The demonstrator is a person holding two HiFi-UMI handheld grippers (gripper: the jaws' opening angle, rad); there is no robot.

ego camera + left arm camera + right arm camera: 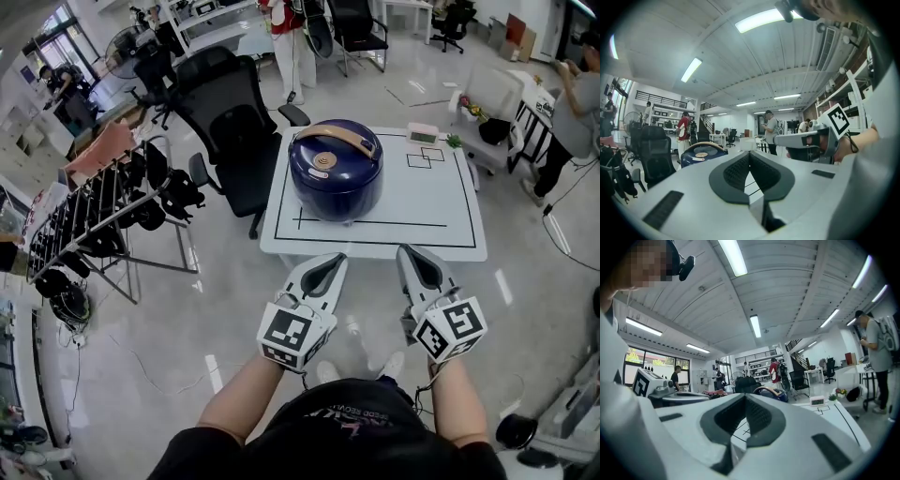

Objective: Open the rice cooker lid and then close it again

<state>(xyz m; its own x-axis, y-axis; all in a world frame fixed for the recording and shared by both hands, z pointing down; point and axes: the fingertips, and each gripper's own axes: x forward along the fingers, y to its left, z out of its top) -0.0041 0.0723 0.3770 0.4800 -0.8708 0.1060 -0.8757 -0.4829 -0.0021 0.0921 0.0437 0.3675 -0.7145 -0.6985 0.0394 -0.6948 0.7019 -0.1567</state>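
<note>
I hold my left gripper (332, 261) and my right gripper (409, 251) side by side in front of me. Both stop short of the near edge of the white table (450, 225) and point roughly level toward it. My left fingers (736, 169) are closed all the way. The dark ribbed pads meet at their tips with nothing between them, and only a thin wedge of table shows through the gap lower down. My right fingers (761, 417) stand the same, tips pressed together and holding nothing. Neither gripper touches the table or anything on it, and the two grippers are apart from each other. The dark blue cooker (336, 171) sits on the left part of the table, beyond both grippers and closer to the line of my left one. Its lid (319, 161) is down and shut, with the tan handle (328, 137) arched across the top. In the left gripper view the cooker lies to the left of my closed tips and farther off. In the right gripper view it shows just right of the tips, again well beyond them. A small clock (423, 132) stands at the far edge of the table, well apart from the cooker. A black chair (230, 122) stands at the table's left side, near the cooker.
</note>
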